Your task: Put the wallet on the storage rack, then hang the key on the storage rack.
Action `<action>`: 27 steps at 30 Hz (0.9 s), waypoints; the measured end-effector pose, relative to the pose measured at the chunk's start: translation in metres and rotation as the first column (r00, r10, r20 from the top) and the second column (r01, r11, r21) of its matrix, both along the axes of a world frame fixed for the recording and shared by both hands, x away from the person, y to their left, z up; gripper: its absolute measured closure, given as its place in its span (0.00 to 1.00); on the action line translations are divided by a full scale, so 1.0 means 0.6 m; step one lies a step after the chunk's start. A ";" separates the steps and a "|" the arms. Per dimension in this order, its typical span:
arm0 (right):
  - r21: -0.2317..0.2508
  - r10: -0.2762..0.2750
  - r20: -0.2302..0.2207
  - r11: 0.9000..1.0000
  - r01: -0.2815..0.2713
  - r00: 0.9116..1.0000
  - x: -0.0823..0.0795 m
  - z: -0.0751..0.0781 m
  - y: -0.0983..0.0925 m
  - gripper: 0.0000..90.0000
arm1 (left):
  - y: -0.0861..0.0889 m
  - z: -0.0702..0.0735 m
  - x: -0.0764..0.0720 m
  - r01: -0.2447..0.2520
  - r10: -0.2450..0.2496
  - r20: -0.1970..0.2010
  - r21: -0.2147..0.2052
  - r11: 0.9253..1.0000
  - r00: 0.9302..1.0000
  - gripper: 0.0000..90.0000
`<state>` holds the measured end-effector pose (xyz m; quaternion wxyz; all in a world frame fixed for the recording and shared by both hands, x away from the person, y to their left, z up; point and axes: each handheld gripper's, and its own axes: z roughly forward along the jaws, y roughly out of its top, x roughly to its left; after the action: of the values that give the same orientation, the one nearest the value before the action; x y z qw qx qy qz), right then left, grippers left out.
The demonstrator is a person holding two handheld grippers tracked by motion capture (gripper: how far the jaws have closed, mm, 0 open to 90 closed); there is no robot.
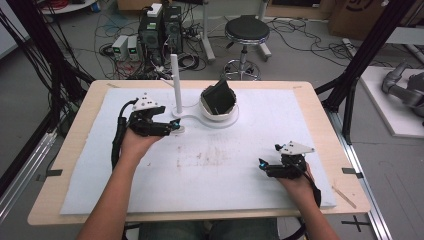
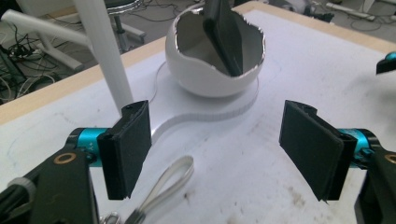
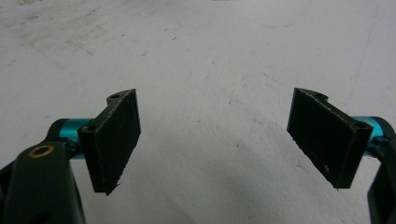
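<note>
A: On the white mat (image 1: 300, 115), high view – where's the thing you're working?

B: The white loop strap (image 1: 178, 130) lies flat just in front of my left gripper (image 1: 176, 127), by the base plate (image 1: 192, 117) of the white stand. Too small there to read which way it runs. Left gripper points right, toward the egg-shaped cup (image 1: 218, 112) w/ the black wallet (image 1: 220, 96) standing tilted in it. The white post (image 1: 175, 82) stands upright beside it. My right gripper (image 1: 261, 165) sits well apart, near the mat's front right, pointing left.

A: Left gripper view?

B: The strap (image 2: 175, 179) runs diagonal, from bottom centre up & to the right, loop end away from me, long axis roughly along my reach. Jaws spread wide, nothing between the pads, nothing touched. Strap lies on the mat below the gap, nearer the left pad (image 2: 128, 149). Cup (image 2: 212, 77) is straight ahead, the wallet (image 2: 226, 37) leaning in it, post (image 2: 105, 51) to its left.

A: Right gripper view?

B: Jaws spread wide there too, just bare mat (image 3: 210, 56) under them, holding nothing.
</note>
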<state>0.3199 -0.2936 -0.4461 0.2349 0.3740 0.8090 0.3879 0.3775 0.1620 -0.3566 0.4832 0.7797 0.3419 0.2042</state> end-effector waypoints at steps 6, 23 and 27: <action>0.002 -0.001 -0.001 1.000 0.001 1.000 0.001 -0.001 0.000 0.19 | 0.016 -0.030 -0.013 -0.018 0.018 -0.022 0.019 1.000 1.000 0.26; -0.010 0.005 -0.005 1.000 -0.005 1.000 0.001 -0.002 0.003 0.19 | 0.042 -0.038 -0.018 -0.040 0.040 -0.034 -0.017 0.999 0.999 0.24; -0.013 0.006 -0.001 1.000 -0.006 1.000 0.002 -0.002 0.002 0.19 | 0.046 -0.039 -0.017 -0.050 0.049 -0.036 -0.015 0.999 0.998 0.24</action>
<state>0.3211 -0.2926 -0.4471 0.2357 0.3703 0.8127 0.3831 0.3676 0.1898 -0.3801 0.4781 0.7705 0.3714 0.1993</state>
